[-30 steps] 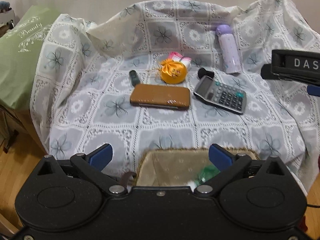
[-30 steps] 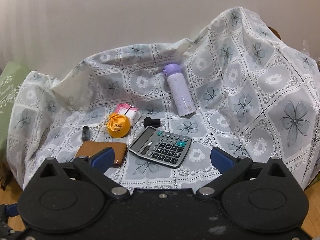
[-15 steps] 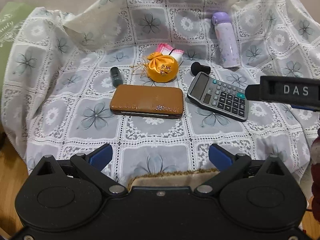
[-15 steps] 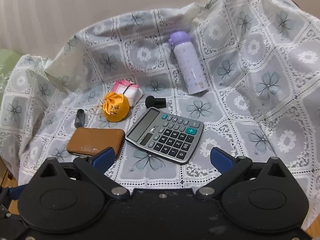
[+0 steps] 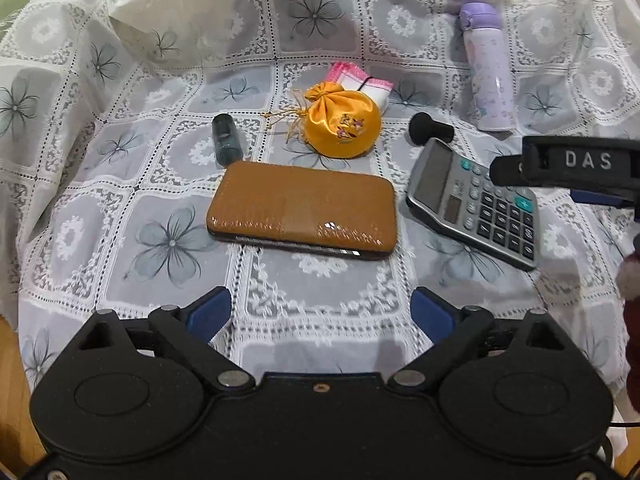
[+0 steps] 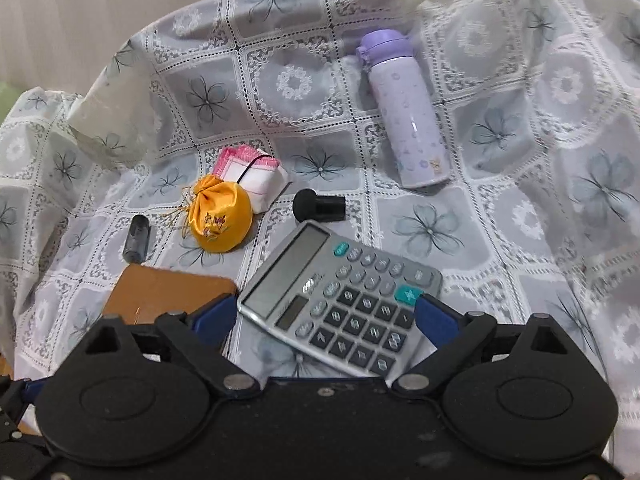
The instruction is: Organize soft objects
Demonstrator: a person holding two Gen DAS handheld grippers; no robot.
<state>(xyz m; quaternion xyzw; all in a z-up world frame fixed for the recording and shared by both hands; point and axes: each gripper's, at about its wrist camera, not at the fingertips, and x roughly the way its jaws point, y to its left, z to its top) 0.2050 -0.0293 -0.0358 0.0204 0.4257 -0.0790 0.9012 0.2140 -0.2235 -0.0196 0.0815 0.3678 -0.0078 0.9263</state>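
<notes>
- The left wrist view shows the whole brown case (image 5: 302, 210) lying flat in the middle of the lace-covered surface (image 5: 120, 208); the right wrist view shows only its far part, the rest hidden behind that gripper's own body.
- The left wrist view also shows the right gripper's black body entering from the right edge, above the calculator (image 5: 474, 204), and a dark red sleeve (image 5: 632, 320) at the right edge. The right wrist view shows neither.
- The right wrist view shows the pale wall (image 6: 120, 12) behind the cloth.
- Soft items: the yellow satin pouch (image 5: 342, 126) sits beyond the brown case, toward the back, touching the folded pink-edged cloth (image 5: 370, 86) behind it. Both appear in both views.
- A purple bottle (image 6: 404, 112) lies on its side toward the back right; a small dark tube (image 5: 226, 140) and a black knob (image 5: 430, 130) lie either side of the pouch.
- Left gripper (image 5: 320, 312): jaws wide apart and closing, nothing between them, touching nothing; only cloth below.
- Right gripper (image 6: 324, 322): jaws wide apart and closing, with the calculator's near portion seen between the fingers; contact cannot be told.
</notes>
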